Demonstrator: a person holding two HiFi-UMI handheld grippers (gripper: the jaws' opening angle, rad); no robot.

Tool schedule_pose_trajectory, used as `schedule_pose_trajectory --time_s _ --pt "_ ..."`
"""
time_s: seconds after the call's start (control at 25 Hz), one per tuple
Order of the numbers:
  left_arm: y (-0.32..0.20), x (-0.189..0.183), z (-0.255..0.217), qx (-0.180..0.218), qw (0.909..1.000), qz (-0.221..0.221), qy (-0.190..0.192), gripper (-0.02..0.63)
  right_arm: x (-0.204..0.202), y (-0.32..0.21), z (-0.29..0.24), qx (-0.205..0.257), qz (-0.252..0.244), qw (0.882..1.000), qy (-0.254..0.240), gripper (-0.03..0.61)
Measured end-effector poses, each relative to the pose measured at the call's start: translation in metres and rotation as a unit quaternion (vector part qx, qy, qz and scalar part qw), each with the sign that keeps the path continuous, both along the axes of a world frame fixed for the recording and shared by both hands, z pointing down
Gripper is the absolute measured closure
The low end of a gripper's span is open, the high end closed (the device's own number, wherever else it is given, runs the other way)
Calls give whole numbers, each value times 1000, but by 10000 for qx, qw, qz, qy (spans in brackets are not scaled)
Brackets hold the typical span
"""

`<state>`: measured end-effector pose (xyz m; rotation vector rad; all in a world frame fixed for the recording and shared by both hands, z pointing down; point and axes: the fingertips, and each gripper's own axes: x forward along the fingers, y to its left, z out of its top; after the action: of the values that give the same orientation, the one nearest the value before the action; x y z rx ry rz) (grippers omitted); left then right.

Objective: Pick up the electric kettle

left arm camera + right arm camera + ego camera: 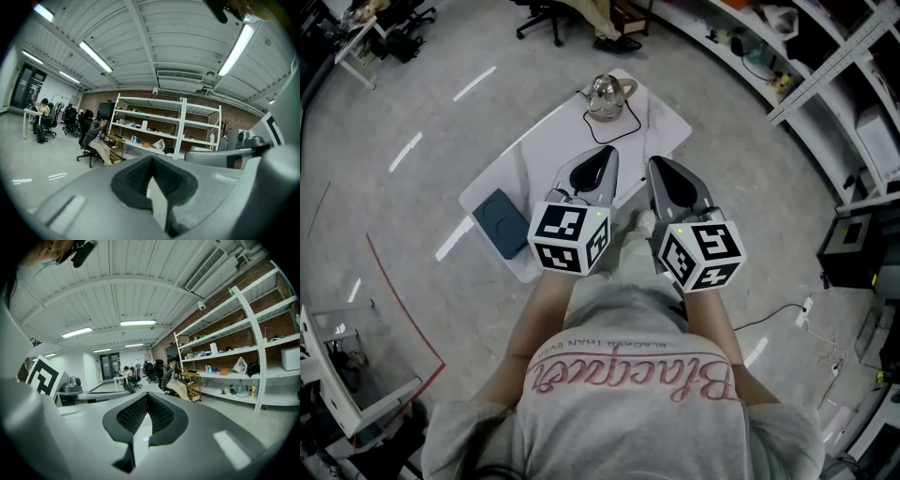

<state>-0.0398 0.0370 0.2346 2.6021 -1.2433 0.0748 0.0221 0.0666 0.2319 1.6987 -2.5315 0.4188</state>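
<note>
The electric kettle (607, 94), shiny steel with a dark handle, stands at the far end of a white table (534, 155); a thin black cord (625, 124) loops from it. My left gripper (605, 155) and right gripper (657, 166) are held close to my body over the table's near edge, well short of the kettle. Both point up and forward, with nothing held. In the left gripper view the left gripper (151, 161) has its dark pads meeting at the tip; the right gripper (147, 397) looks the same in its own view. Neither gripper view shows the kettle.
A dark blue flat pad (502, 223) lies on the table's near left corner. White shelving (825, 75) runs along the right, with a black box (853, 248) on the floor. A seated person and office chairs (546, 19) are beyond the table. A white cart (352, 370) stands at left.
</note>
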Motion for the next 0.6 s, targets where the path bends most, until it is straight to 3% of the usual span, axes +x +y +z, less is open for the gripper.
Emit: schedule_pose_trajectory --time_s 0.32,0.6 --pt "-57 15 17 -154 9996 -219 -61 607 21 -60 18 -148 -130 9998 -80 558" --pt "-136 26 40 -470 9971 -598 -5 607 48 -132 38 -392 -372 9985 -103 558"
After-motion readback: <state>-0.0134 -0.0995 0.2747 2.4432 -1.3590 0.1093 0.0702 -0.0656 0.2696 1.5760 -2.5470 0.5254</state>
